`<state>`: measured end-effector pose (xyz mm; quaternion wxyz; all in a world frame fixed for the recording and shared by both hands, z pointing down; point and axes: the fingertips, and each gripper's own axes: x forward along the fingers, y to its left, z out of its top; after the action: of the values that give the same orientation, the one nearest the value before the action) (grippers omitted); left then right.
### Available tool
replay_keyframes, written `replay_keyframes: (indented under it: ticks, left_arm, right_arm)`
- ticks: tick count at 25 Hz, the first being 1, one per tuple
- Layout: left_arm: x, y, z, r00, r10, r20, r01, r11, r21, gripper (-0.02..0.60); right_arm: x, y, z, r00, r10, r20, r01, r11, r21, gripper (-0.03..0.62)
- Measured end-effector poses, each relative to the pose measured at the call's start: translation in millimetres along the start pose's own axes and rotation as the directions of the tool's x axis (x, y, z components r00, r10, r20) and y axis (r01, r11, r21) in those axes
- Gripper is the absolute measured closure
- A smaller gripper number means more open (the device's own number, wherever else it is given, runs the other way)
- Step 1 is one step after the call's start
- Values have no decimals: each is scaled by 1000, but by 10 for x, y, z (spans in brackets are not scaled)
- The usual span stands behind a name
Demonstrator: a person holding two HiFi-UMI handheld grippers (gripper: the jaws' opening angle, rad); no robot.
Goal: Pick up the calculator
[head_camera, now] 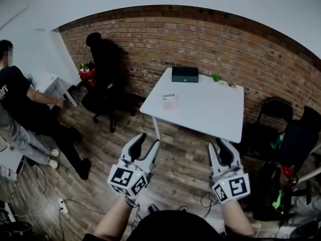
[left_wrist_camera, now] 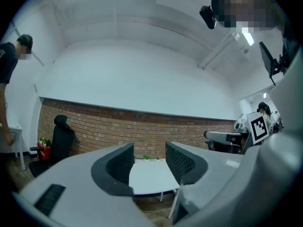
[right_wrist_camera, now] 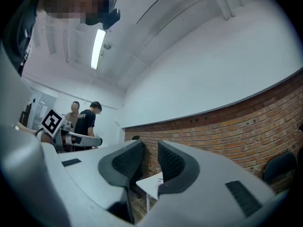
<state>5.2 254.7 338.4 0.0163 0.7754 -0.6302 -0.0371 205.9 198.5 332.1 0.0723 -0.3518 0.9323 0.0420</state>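
1. White worktop [head_camera: 210, 115] stands with its far edge at the brick wall [head_camera: 210, 39], on a wood-plank floor [head_camera: 100, 144].
2. Dark green box [head_camera: 184, 74] sits at the worktop's far edge by the wall. A small green item [head_camera: 216, 77] lies just to its right (too small to identify).
3. Black office chair [head_camera: 103, 69] is left of the worktop, backed against the wall. A red container [head_camera: 87, 75] holding greenery is beside it.
4. Person in a black shirt [head_camera: 17, 97] stands at far left, one hand near a small white table [head_camera: 50, 84].
5. Black chair [head_camera: 273, 115] stands right of the worktop.
6. White power strip [head_camera: 62, 205] lies on the floor at lower left, with cables trailing from it.
7. Long ceiling light [right_wrist_camera: 98, 48] is lit, seen in the right gripper view.
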Motion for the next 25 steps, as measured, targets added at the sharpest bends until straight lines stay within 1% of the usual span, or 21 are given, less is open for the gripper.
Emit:
replay_keyframes:
  ticks: [2, 4, 7, 11, 14, 17, 22, 25]
  left_arm:
    - [31, -53, -67, 1000, 10, -10, -10, 1000, -9, 379]
    - [67, -108, -145, 1000, 18, -21, -18, 1000, -18, 379]
    - [122, -160, -254, 998, 36, -42, -37, 999, -22, 379]
    - [176, -117, -396, 997, 43, -70, -46, 998, -42, 378]
    - [205, 44, -535, 994, 55, -92, -63, 994, -88, 378]
    - [320, 272, -679, 991, 57, -117, -70, 992, -106, 379]
    - [746, 728, -853, 989, 14, -144, -32, 991, -129, 379]
    - [1076, 1034, -914, 990, -29, -138, 8, 989, -146, 379]
  right_arm:
    - [-39, -73, -26, 1000, 10, -7, -10, 1000, 4, 454]
    - [-68, -155, -69, 1000, 19, -17, -18, 1000, 5, 453]
    - [-76, -301, -191, 999, 23, -36, -22, 999, 32, 456]
    - [-20, -424, -277, 999, 39, -32, -36, 997, 72, 459]
    - [96, -480, -316, 999, 36, -24, -34, 996, 83, 459]
    - [300, -524, -395, 999, 26, -37, -23, 996, 84, 459]
    - [777, -593, -529, 997, 2, -75, 3, 998, 58, 459]
    - [1115, -622, -551, 996, -15, -92, 15, 1000, 2, 453]
